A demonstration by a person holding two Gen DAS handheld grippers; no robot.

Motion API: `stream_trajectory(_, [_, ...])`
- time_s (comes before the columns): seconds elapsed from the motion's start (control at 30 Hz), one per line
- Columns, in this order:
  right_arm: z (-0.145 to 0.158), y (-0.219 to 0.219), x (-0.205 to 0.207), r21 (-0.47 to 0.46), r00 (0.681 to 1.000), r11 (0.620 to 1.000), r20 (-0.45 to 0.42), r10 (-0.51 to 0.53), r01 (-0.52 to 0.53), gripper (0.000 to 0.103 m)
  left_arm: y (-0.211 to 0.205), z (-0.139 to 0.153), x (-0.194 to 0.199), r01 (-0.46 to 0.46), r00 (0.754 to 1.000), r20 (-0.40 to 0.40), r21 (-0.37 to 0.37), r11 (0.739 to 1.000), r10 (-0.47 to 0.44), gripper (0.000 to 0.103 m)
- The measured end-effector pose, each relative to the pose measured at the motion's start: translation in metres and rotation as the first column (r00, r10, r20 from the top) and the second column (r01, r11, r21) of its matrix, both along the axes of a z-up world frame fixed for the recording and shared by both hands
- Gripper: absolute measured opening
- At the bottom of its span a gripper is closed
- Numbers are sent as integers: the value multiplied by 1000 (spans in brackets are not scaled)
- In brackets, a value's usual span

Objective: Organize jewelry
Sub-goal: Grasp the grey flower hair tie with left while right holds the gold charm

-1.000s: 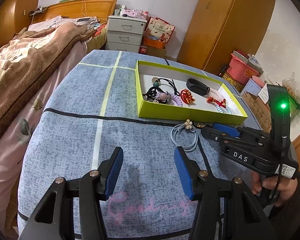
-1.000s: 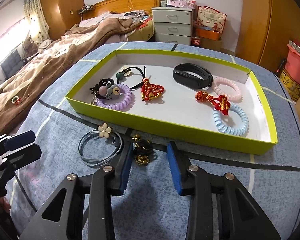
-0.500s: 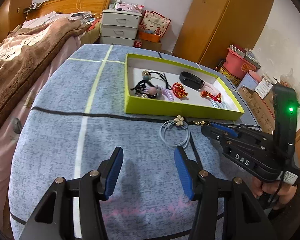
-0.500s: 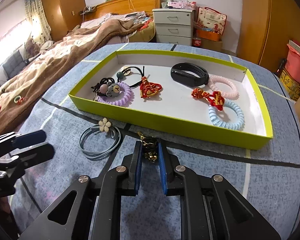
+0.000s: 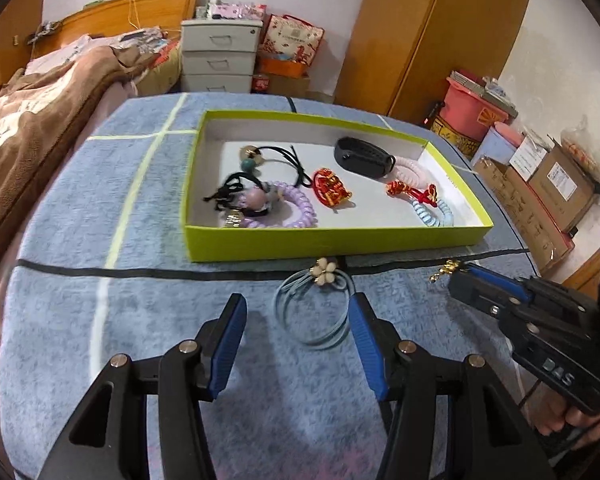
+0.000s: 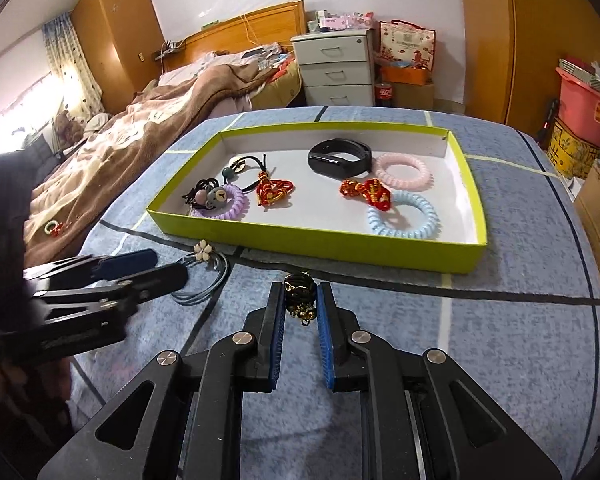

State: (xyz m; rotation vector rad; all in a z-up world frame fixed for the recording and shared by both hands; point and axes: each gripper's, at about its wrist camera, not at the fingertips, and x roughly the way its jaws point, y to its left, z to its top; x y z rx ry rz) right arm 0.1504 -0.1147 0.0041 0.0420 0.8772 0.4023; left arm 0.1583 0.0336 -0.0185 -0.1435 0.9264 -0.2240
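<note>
My right gripper (image 6: 299, 294) is shut on a black and gold charm (image 6: 299, 295) and holds it above the blue table, in front of the lime green tray (image 6: 320, 242). The charm also shows at the right gripper's tip in the left wrist view (image 5: 448, 270). My left gripper (image 5: 296, 312) is open, its fingertips on either side of a grey-blue hair tie with a cream flower (image 5: 320, 304), which lies flat before the tray (image 5: 332, 242). The tray holds coil hair ties, red knots and a black wristband (image 6: 338, 158).
A bed with a brown blanket (image 6: 140, 132) runs along the table's left side. White drawers (image 6: 334, 68) stand behind the table. Cardboard boxes (image 5: 540, 192) and a pink bin (image 5: 470, 112) stand to the right. The blue cloth has black and yellow lines.
My right gripper closed on the charm and lifted it off the cloth. My left gripper moved forward and right until its open fingers came around the flower hair tie.
</note>
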Motion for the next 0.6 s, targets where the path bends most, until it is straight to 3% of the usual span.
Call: stream_trajectory(0.6, [3, -17, -2, 43, 1000, 999, 13, -12, 11, 16, -26, -7, 21, 1, 1000, 13, 126, 992, -3, 55])
